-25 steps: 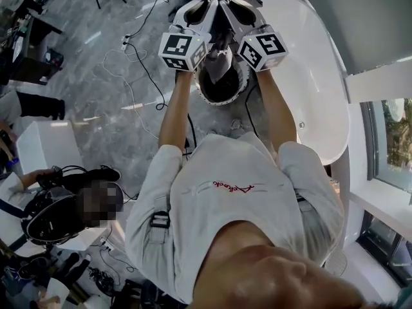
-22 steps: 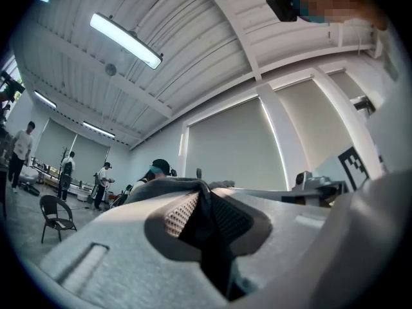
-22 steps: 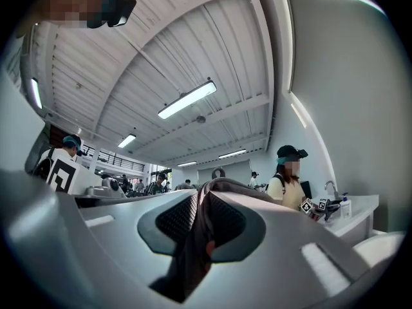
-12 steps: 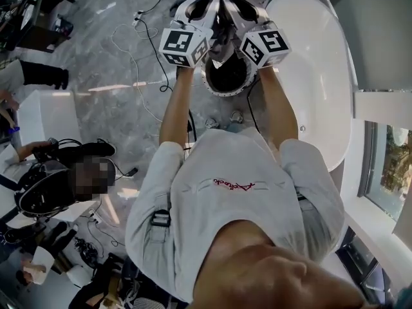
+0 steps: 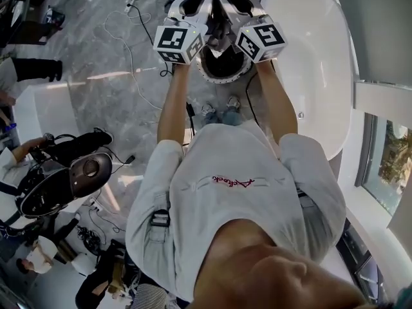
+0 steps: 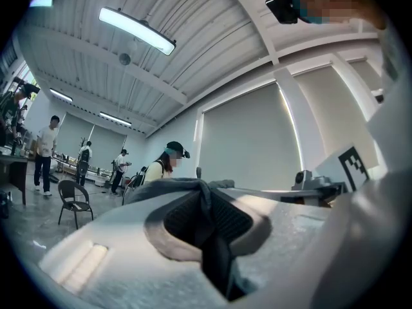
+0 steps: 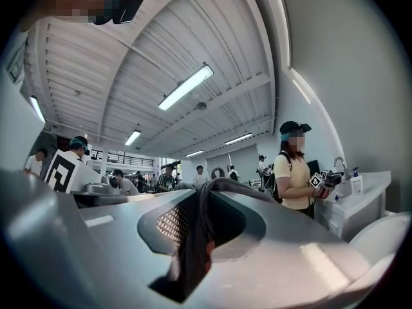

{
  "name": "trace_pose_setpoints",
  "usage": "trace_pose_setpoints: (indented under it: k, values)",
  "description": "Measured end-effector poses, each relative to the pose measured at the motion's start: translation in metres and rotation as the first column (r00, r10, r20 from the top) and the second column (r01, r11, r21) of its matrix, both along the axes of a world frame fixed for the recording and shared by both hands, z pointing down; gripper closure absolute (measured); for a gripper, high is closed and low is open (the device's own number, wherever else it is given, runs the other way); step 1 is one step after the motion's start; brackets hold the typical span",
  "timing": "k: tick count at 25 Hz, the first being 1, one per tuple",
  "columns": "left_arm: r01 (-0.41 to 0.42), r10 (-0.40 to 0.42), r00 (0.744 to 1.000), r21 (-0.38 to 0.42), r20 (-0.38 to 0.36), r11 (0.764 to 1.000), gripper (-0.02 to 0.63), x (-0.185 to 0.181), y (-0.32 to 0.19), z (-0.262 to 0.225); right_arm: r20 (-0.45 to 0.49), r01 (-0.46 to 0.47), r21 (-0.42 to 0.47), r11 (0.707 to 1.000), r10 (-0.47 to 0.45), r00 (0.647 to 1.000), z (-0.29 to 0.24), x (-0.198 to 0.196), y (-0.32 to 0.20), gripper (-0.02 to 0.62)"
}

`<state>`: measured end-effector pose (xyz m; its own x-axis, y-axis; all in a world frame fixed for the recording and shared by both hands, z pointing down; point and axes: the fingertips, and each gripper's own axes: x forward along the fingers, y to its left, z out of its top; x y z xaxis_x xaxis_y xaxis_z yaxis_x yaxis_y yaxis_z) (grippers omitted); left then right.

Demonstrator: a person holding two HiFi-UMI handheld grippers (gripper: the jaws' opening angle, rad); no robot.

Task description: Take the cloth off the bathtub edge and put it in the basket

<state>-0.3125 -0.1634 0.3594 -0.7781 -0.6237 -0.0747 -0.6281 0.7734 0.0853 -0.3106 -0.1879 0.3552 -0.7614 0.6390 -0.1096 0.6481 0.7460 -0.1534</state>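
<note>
Grey cloth pinched in both grippers, over the basket

The left gripper point(image 5: 195, 6) and right gripper point(image 5: 235, 6) sit side by side, each with jaws clamped on a fold of the grey cloth point(image 5: 219, 35). It hangs at 12 o'clock over the round basket point(image 5: 221, 80) on the floor, with the white bathtub point(image 5: 315, 63) at 2 o'clock.

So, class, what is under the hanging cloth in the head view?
The basket, with its white rim and dark inside showing. The cloth covers the basket's far rim.

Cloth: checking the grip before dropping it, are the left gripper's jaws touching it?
Touching. Left gripper view: the cloth is pinched between the left gripper's jaws.
</note>
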Motion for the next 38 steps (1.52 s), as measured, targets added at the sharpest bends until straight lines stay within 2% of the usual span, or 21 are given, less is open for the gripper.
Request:
trace_pose_setpoints:
  k: [12,22,30,38]
  values:
    - [-0.01,0.01,0.992,0.004,-0.128,1.0,0.558,-0.003,-0.009,0.064,-0.116,-0.011,0.019,1.0,0.013,0.993,0.063,-0.003,-0.009,0.531]
    - [-0.033,0.034,0.971,0.009,-0.236,0.999,0.558,0.006,-0.018,0.135,-0.21,-0.028,0.025,0.999,0.033,0.977,0.134,0.005,-0.018,0.531]
    - [-0.042,0.045,0.94,0.018,-0.337,0.999,0.558,0.013,-0.022,0.197,-0.315,-0.047,0.042,0.998,0.057,0.947,0.197,0.012,-0.022,0.531]
    - [-0.054,0.065,0.896,0.037,-0.44,0.998,0.561,0.02,-0.032,0.268,-0.428,-0.06,0.065,0.996,0.082,0.9,0.272,0.02,-0.032,0.531]
